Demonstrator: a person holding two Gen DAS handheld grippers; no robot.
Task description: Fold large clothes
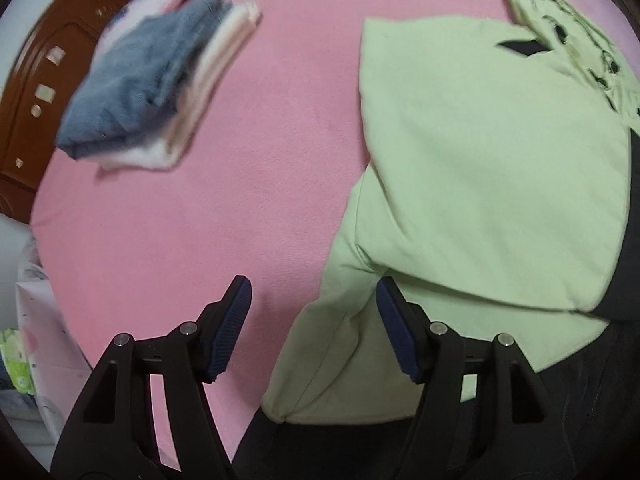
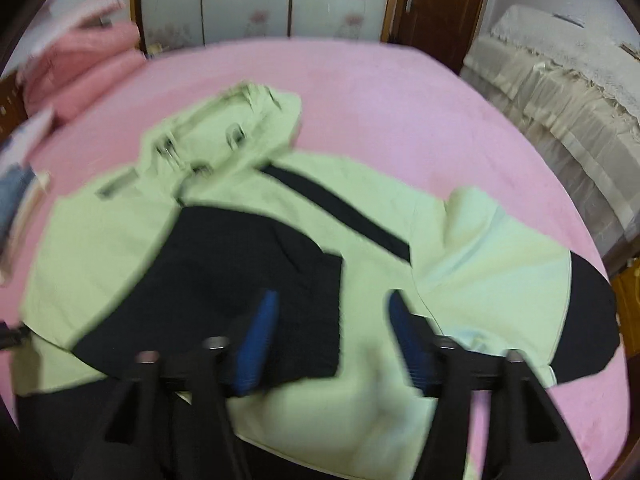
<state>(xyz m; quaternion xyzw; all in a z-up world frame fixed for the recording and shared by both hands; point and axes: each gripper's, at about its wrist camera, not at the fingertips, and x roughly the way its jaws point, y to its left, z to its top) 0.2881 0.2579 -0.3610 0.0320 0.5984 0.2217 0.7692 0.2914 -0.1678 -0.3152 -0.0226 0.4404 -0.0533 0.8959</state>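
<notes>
One hoodie (image 2: 256,240), pale green with black panels, is lying spread on the pink sheet (image 2: 400,92), filling the centre and lower half of the right wrist view. Its hood (image 2: 224,128) is pointing to the upper left of that frame. One sleeve is already lying folded across the body; the other sleeve (image 2: 532,280) is lying out flat at the right with its black cuff at the right edge.

Judged step: sleeve folding, roughly midway. Neither gripper is holding cloth.

The left gripper (image 1: 314,328) is sitting at the bottom centre of its view with its jaws released, nothing between the pads. The green hem edge (image 1: 340,352) is lying just under its right pad. The right gripper (image 2: 330,332) is hanging over the black panel at the bottom centre of its view, jaws likewise released and empty; that frame is blurring.

Next move, as judged: a grasp on the outstretched sleeve near the cuff, then a carry across the body toward the left of the frame, keeping the layer flat.

Count: one hoodie, two grippers, one stack (image 1: 152,88) of folded clothes in the upper left of the left wrist view, with about three pieces showing.
</notes>
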